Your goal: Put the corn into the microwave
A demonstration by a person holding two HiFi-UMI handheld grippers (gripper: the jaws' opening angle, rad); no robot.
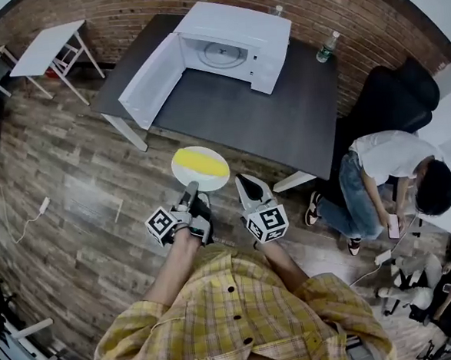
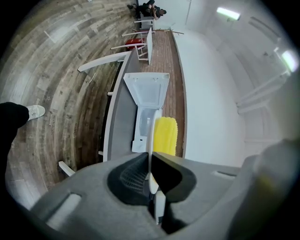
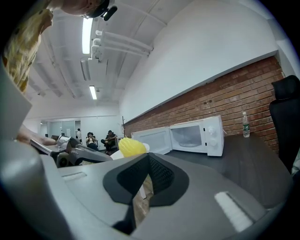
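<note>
A yellow cob of corn [image 1: 201,164] lies on a round white plate [image 1: 203,184] carried over the wooden floor, short of the table. My left gripper [image 1: 190,188] is shut on the plate's near rim. In the left gripper view the plate [image 2: 151,136] runs edge-on between the jaws, with the corn [image 2: 165,136] beyond them. My right gripper [image 1: 242,180] is beside the plate's right edge, jaws together, with nothing seen in them. The corn [image 3: 131,146] shows to its left. The white microwave [image 1: 232,48] stands open on the far side of the dark table [image 1: 283,125].
The microwave door [image 1: 151,80] swings out to the left over the table's edge. A water bottle [image 1: 325,47] stands at the table's back right. A person sits hunched beside a black chair [image 1: 393,94] at the right. A white folding table [image 1: 47,48] stands at the back left.
</note>
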